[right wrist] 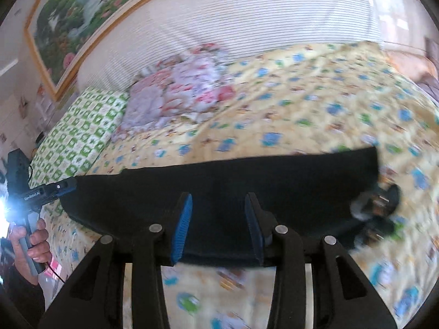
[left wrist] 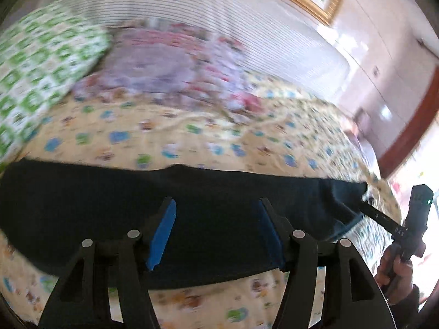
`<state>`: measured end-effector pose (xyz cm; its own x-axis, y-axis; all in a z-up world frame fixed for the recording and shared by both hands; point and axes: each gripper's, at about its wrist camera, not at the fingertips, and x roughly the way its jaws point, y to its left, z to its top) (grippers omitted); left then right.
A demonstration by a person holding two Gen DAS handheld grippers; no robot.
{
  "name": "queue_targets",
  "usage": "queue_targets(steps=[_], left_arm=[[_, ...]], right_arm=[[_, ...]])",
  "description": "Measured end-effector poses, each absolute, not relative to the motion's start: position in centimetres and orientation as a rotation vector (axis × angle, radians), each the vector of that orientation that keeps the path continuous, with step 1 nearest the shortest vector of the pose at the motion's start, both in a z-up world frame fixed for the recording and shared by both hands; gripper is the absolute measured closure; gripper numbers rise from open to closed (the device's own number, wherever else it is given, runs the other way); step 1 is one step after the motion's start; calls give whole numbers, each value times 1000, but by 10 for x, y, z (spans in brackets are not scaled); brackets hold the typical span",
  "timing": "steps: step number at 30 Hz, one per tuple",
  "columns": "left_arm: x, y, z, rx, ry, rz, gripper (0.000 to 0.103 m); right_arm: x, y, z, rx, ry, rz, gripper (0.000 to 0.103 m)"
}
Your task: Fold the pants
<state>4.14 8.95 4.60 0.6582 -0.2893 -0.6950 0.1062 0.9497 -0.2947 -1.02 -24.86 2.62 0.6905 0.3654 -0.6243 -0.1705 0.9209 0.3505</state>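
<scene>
Dark navy pants (left wrist: 192, 192) lie stretched across a yellow patterned bed sheet (left wrist: 192, 131). In the left wrist view my left gripper (left wrist: 216, 205) hovers open over the middle of the pants, its blue pads (left wrist: 163, 233) spread apart. My right gripper (left wrist: 367, 205) shows at the right, at the pants' end. In the right wrist view my right gripper (right wrist: 218, 200) is open over the pants (right wrist: 247, 175), and my left gripper (right wrist: 68, 185) sits at their left end. The pants' right end (right wrist: 376, 205) is bunched. Both views are motion-blurred.
A green-and-white checked pillow (left wrist: 41, 63) and a crumpled pink floral blanket (left wrist: 170, 65) lie near the striped headboard (left wrist: 192, 5). A gold-framed picture (right wrist: 82, 13) hangs above. The bed's front edge is below the grippers.
</scene>
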Motion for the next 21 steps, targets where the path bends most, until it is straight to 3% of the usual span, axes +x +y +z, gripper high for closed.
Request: queue_targets(steps=[12, 15, 21], left_arm=[[90, -31, 44, -54, 911, -449, 35], [102, -52, 44, -7, 922, -480, 34], [129, -97, 37, 72, 959, -548, 33]], right_arm=[[-33, -314, 10, 394, 765, 171, 59], [-38, -323, 7, 427, 774, 135, 50], [-42, -340, -3, 525, 803, 86, 46]])
